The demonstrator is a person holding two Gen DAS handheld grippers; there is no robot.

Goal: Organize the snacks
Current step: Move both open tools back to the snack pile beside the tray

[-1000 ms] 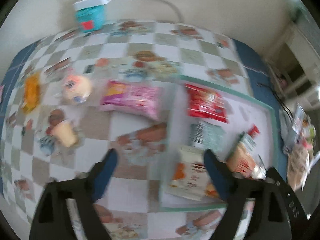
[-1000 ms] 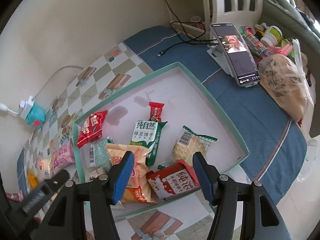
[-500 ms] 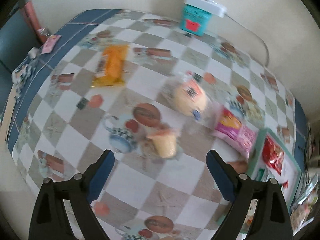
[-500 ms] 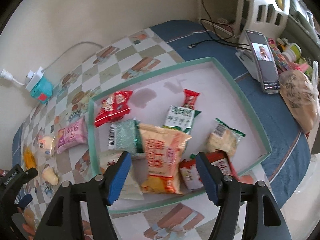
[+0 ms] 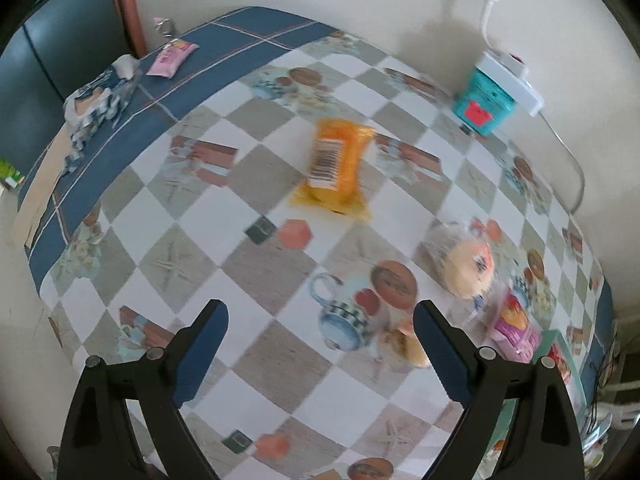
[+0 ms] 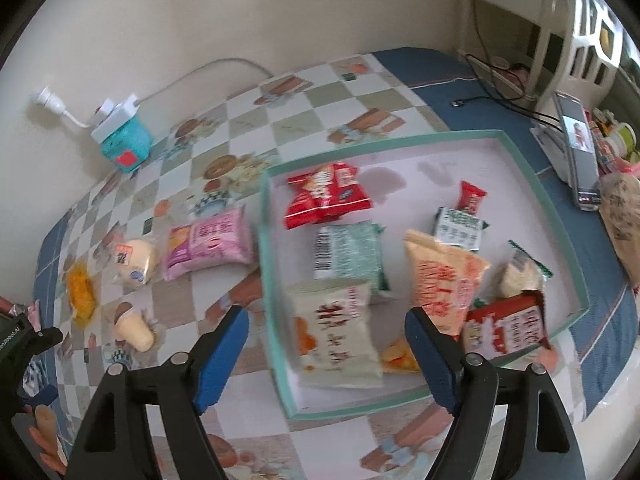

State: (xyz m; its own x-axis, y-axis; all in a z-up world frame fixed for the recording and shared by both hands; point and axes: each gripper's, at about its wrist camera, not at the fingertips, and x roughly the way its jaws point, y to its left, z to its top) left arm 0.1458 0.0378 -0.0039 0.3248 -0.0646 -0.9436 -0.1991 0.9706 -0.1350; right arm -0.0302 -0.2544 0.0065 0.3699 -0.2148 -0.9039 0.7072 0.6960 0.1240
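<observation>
Left gripper spread wide, empty; orange packet at twelve o'clock. Right gripper, just widening, empty above teal tray.

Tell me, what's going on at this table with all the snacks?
A person with a gripper in each hand is sorting snacks into a green tray. Several packets already lie in it. A pink packet, an orange packet and two small buns still sit on the checked cloth. Both grippers, left and right, hold nothing; the right jaws have just been opening.

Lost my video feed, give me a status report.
Both grippers, left and right, open and empty, right's jaws just widened. Four snacks outside the tray, orange packet farthest. Nothing blocking.
</observation>
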